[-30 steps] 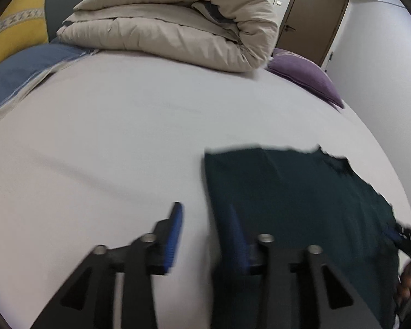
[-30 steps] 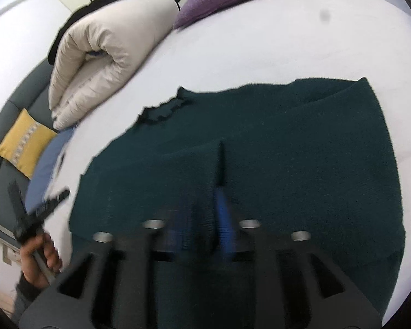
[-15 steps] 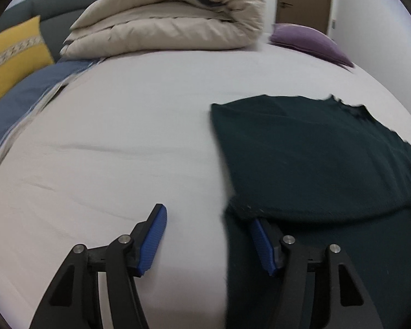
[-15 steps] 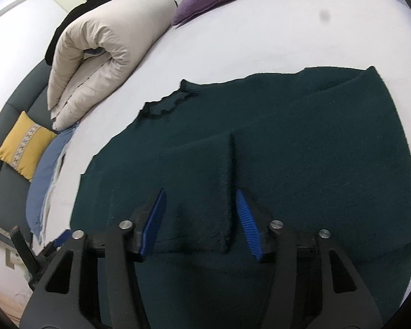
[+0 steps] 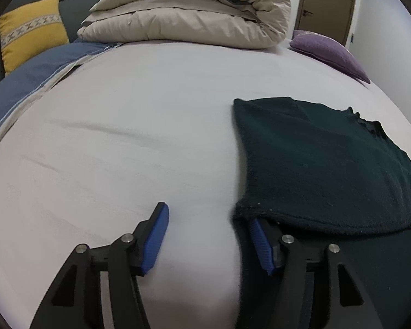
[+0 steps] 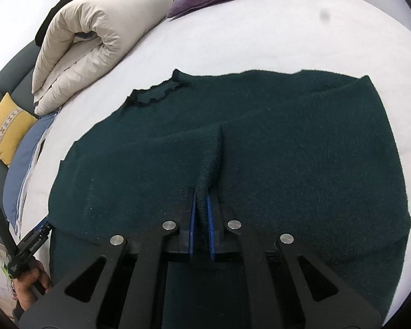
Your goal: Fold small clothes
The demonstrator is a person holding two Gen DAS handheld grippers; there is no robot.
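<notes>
A dark green knit sweater (image 6: 287, 142) lies flat on the white bed, its ruffled collar (image 6: 156, 93) toward the far left. It also shows in the left wrist view (image 5: 323, 159) at the right. My right gripper (image 6: 201, 200) is shut on a pinched ridge of the sweater's folded sleeve near its cuff. My left gripper (image 5: 205, 219) is open at the sweater's left edge; its right finger (image 5: 260, 241) sits under the folded fabric edge and its left finger (image 5: 157, 230) rests over bare sheet.
A rolled beige duvet (image 5: 194, 13) lies at the far side of the bed, with a purple pillow (image 5: 328, 49) to its right. A blue blanket (image 5: 32, 79) and a yellow cushion (image 5: 30, 30) are at the left. The white sheet (image 5: 123, 137) spreads left of the sweater.
My right gripper opened and then shut on a fold of the sweater. My left gripper opened wider, and its right finger now sits under the fabric edge.
</notes>
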